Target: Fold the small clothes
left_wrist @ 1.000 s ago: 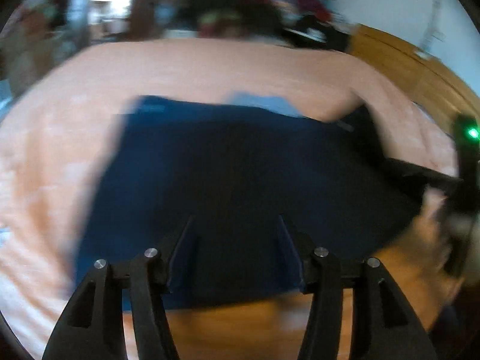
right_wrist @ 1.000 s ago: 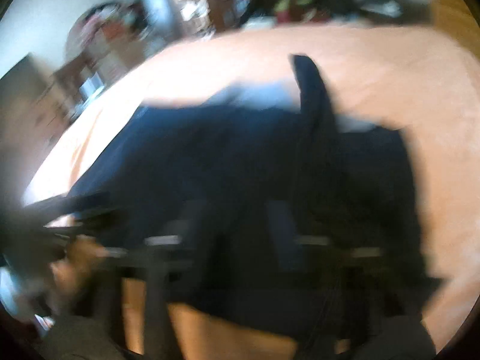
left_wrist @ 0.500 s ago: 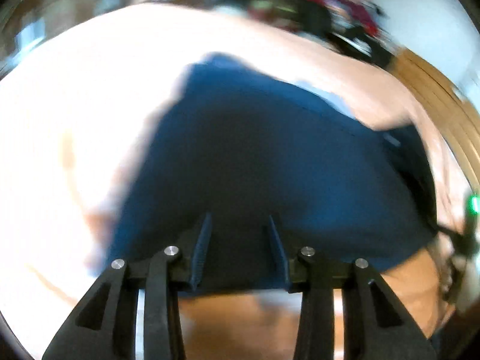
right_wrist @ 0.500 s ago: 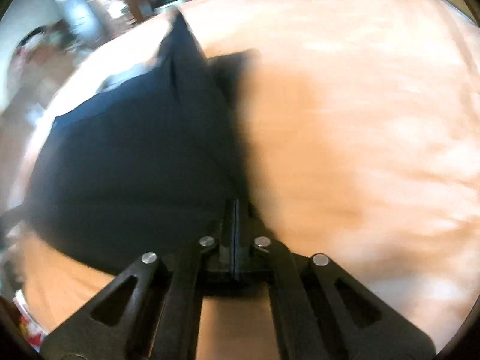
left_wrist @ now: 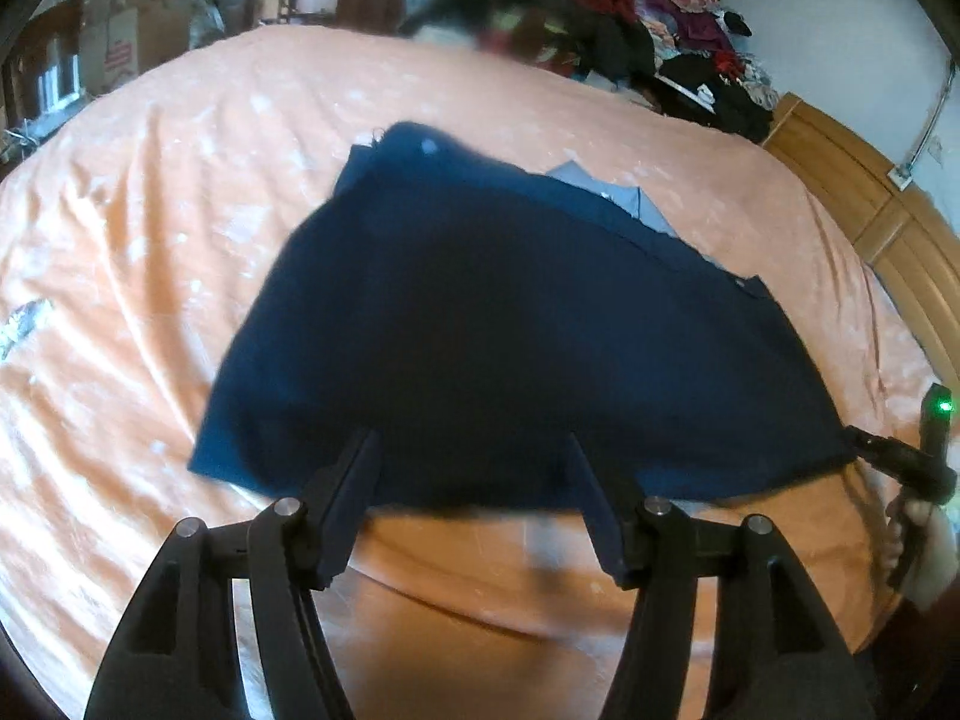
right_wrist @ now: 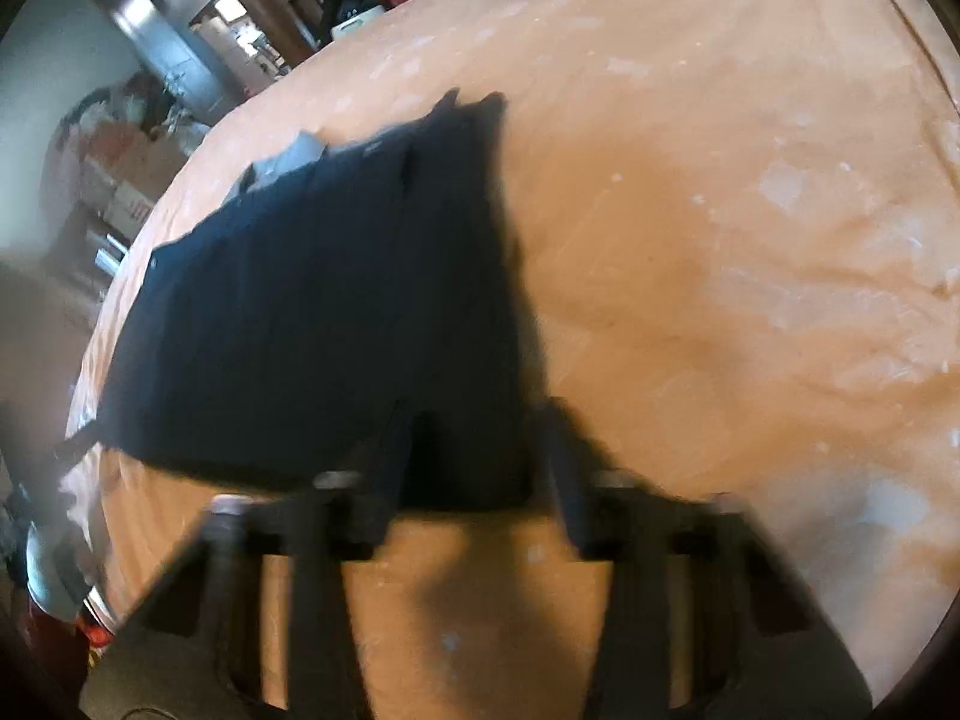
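Across the middle of the orange bedspread (left_wrist: pixel 180 252) lies a dark navy garment (left_wrist: pixel 516 324), spread flat, with a strip of pale grey-blue fabric (left_wrist: pixel 630 198) peeking out along its far edge. Its near hem sits just beyond the left gripper (left_wrist: pixel 474 480), whose fingers stand wide apart and hold nothing; their tips hang over or at the hem, though contact cannot be told. At the right of the left wrist view, the other tool's black body with a green light (left_wrist: pixel 937 407) shows beside the garment's near right corner, a hand (left_wrist: pixel 918 546) wrapped around its handle.

From the right wrist view the garment (right_wrist: pixel 324 312) fills the left half of the scene, its right edge running away from the camera. The right gripper (right_wrist: pixel 474 462) is blurred, yet its fingers read as spread apart (nothing between them), just near of the garment's near right corner. Piled clothes (left_wrist: pixel 660 30) crowd the bed's far side.
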### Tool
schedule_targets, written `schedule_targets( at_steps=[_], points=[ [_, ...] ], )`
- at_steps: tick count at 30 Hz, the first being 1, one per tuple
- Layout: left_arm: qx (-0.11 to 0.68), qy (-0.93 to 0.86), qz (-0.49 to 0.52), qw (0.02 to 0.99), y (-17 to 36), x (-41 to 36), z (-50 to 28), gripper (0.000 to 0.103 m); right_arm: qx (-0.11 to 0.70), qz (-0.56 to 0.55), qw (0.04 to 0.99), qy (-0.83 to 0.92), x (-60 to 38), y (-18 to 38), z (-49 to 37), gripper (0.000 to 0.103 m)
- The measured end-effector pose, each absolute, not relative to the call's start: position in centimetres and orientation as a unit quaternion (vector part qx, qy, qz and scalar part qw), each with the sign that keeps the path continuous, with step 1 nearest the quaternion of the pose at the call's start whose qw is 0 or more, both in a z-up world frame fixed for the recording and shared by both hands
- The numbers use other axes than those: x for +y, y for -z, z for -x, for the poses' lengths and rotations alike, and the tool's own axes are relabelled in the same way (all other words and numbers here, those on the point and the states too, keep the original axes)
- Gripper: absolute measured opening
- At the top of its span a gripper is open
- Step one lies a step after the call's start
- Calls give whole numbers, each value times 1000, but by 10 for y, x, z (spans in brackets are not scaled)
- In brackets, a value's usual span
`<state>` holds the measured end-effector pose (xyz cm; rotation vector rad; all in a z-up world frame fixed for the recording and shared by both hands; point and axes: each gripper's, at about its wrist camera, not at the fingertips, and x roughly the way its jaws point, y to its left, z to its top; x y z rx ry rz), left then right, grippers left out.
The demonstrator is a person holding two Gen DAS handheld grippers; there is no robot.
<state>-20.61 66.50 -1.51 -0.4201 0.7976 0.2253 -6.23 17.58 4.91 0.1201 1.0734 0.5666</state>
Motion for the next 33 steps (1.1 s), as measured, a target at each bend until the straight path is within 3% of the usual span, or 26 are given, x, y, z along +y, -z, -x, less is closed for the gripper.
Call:
schedule_targets(
  at_steps=[7,8,11,15,17,21,23,25,30,33],
  points=[
    [378,-141,213,890,14,680,227,65,507,-52,817,-271,172,-30,67,0],
    [379,-144,214,889,15,683,227,65,494,-36,827,-267,173,-39,69,7],
    [373,-145,190,896,7,679,229,65,424,-13,874,-235,175,-82,78,47],
    [372,-120,160,906,2,662,211,66,380,15,881,-280,211,-112,93,46],
    [381,-102,147,907,9,652,192,66,408,42,852,-324,250,-92,97,43],
    [418,-106,144,891,38,654,170,70,469,99,811,-336,298,-36,98,49],
    [418,-114,154,888,33,658,174,70,467,93,816,-328,298,-42,97,51],
    [417,-133,137,889,25,654,184,70,441,92,834,-319,288,-65,109,57],
    [400,-129,110,901,19,618,229,71,373,121,858,-331,268,-88,168,84],
    [412,-137,114,894,37,604,240,77,393,136,853,-315,259,-70,184,85]
  ],
)
